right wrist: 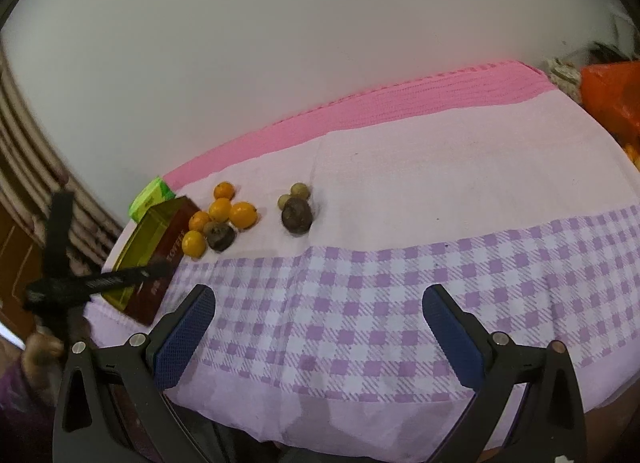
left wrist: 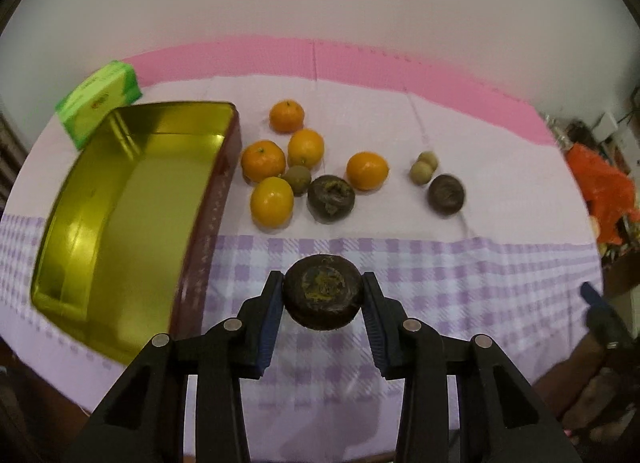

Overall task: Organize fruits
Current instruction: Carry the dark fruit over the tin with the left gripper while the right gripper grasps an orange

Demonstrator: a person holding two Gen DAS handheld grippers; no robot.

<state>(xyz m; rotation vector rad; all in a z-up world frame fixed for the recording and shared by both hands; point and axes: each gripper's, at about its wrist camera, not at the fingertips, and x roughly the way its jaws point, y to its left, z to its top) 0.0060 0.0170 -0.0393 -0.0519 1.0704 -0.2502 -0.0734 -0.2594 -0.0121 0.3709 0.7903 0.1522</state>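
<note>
The left gripper (left wrist: 323, 295) is clenched on a dark fruit (left wrist: 323, 292), a squat, round thing with a rough brown skin and a yellowish scar on its face; the blue ribbed pads press its two sides, and it sits low in the middle of the left wrist view. Beneath lies a soft cloth (left wrist: 440, 271), lilac check in front, plain pale pink behind, with a brighter pink band at the back. At the left of that view stands an open tin (left wrist: 132, 199), rectangular with rounded corners, shiny gold inside and dark red outside. Behind it is a green carton (left wrist: 100, 103). Right of the tin cluster five glossy oranges (left wrist: 272, 201), a small dull green-brown fruit (left wrist: 298, 180) and a second dark fruit (left wrist: 331, 198); further right are two pale small fruits (left wrist: 423, 168) touching a third dark one (left wrist: 446, 194).

The right gripper (right wrist: 319, 303) is released, its fingers (right wrist: 188, 333) wide apart over the check cloth with nothing between them.
</note>
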